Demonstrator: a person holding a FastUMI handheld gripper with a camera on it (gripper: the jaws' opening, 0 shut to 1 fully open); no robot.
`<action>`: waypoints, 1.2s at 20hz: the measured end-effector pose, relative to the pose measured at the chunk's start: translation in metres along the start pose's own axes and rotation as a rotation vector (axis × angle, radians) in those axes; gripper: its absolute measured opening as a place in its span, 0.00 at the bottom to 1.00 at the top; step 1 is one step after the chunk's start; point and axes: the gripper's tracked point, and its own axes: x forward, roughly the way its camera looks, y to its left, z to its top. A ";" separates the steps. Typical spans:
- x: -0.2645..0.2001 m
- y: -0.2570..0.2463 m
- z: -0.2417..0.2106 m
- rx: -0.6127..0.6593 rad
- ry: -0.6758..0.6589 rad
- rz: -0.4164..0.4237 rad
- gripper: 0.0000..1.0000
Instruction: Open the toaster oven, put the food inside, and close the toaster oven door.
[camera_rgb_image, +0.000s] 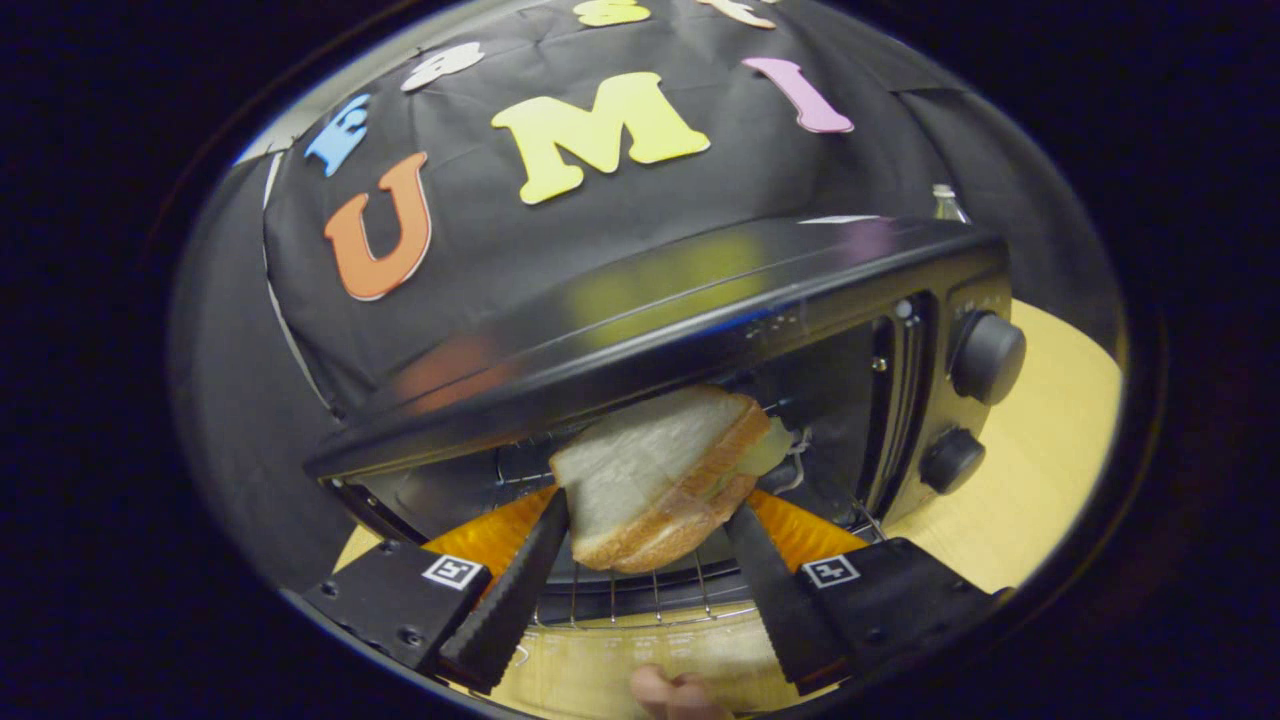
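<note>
At the mouth of the open toaster oven (700, 330), the sandwich (660, 475) hangs tilted above the wire rack (640, 600), half inside. Two slices of soft white bread with a pale filling poking out the far side; looks light, squashy, likely to slip apart or dent if squeezed hard. Best held across the crust edges, low on the stack, as now. The claw (645, 530) is partly closed, both fingers pressing the sandwich's sides. A fingertip (670, 692) shows just below the dropped door. The oven sits on a light wooden tabletop (1030, 470).
</note>
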 end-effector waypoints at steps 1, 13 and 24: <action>0.001 -0.001 -0.002 -0.030 0.011 -0.019 1.00; -0.032 0.001 -0.046 -0.296 0.159 -0.108 1.00; -0.128 -0.012 -0.084 -0.265 0.251 -0.139 1.00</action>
